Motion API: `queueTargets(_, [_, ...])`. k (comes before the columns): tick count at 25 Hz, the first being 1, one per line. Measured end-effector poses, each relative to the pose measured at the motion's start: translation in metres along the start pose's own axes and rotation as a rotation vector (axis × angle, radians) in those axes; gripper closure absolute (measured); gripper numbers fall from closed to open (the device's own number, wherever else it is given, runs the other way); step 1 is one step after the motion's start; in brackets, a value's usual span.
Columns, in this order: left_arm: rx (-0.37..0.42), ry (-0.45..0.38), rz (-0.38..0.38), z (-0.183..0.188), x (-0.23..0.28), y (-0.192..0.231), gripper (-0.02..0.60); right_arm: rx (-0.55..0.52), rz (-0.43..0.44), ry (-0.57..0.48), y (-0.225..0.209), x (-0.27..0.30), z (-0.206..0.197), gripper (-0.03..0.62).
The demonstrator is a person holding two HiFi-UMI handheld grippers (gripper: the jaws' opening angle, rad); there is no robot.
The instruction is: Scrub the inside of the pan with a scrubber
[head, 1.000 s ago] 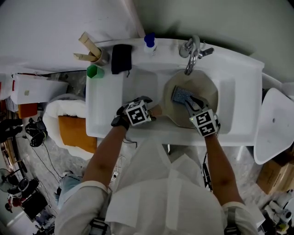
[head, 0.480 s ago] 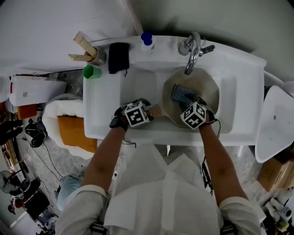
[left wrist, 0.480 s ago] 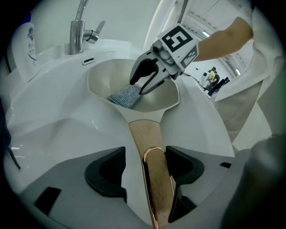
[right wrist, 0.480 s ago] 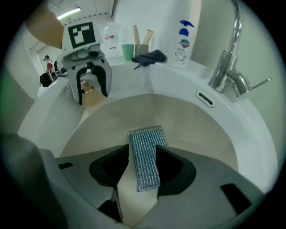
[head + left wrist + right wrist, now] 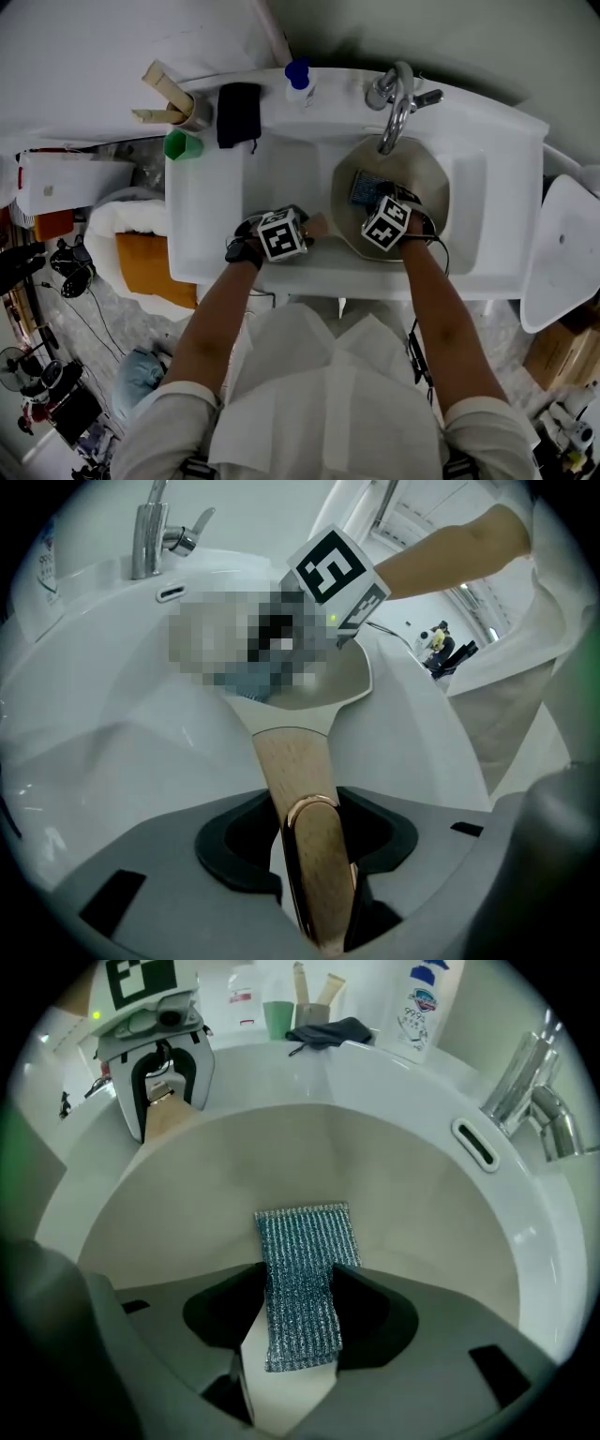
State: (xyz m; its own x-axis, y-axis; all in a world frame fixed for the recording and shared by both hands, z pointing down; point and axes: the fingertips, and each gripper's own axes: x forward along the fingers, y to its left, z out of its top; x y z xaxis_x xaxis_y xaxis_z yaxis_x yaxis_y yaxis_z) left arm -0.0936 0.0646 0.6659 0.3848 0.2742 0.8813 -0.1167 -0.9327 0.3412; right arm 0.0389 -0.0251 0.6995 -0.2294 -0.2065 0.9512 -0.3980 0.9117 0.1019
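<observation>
A beige pan (image 5: 424, 183) sits in the white sink basin under the tap. Its wooden handle (image 5: 295, 771) sticks out toward my left gripper (image 5: 309, 855), whose jaws have just been closing and are now shut on it. A blue-grey scrubber (image 5: 300, 1269) lies on the pan's floor (image 5: 403, 1204). My right gripper (image 5: 298, 1316) points down into the pan, and its jaws have just been opening. They stand open on either side of the scrubber's near end. From the head view, the scrubber (image 5: 366, 190) shows just beyond the right gripper (image 5: 375, 203).
The chrome faucet (image 5: 394, 103) overhangs the pan's far rim. On the sink's back ledge stand a blue-capped soap bottle (image 5: 300, 82), a black cloth (image 5: 236, 114), a green cup (image 5: 175, 145) and a metal cup of wooden utensils (image 5: 183, 103). A flat draining area (image 5: 216, 206) lies left.
The right gripper has sunk into the pan and rolled, and its jaws have spread apart off the scrubber. The left gripper has stayed at the handle.
</observation>
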Motion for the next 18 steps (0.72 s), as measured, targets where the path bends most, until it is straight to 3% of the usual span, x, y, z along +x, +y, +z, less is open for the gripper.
queueTargets(7, [-0.009, 0.003, -0.01, 0.0, 0.001, 0.0, 0.393, -0.034, -0.017, 0.039, -0.004, 0.005, 0.002, 0.405])
queueTargets(13, [-0.02, -0.002, 0.006, 0.0, 0.002, 0.0, 0.4, 0.001, -0.03, 0.03, -0.005, 0.005, 0.002, 0.45])
queueTargets(16, [-0.023, -0.001, 0.009, 0.0, 0.001, 0.0, 0.402, 0.043, -0.039, 0.002, -0.01, 0.0, 0.005, 0.487])
queueTargets(18, [-0.024, -0.001, 0.012, 0.0, 0.001, 0.0, 0.403, 0.072, -0.056, -0.016, -0.014, -0.004, 0.006, 0.551])
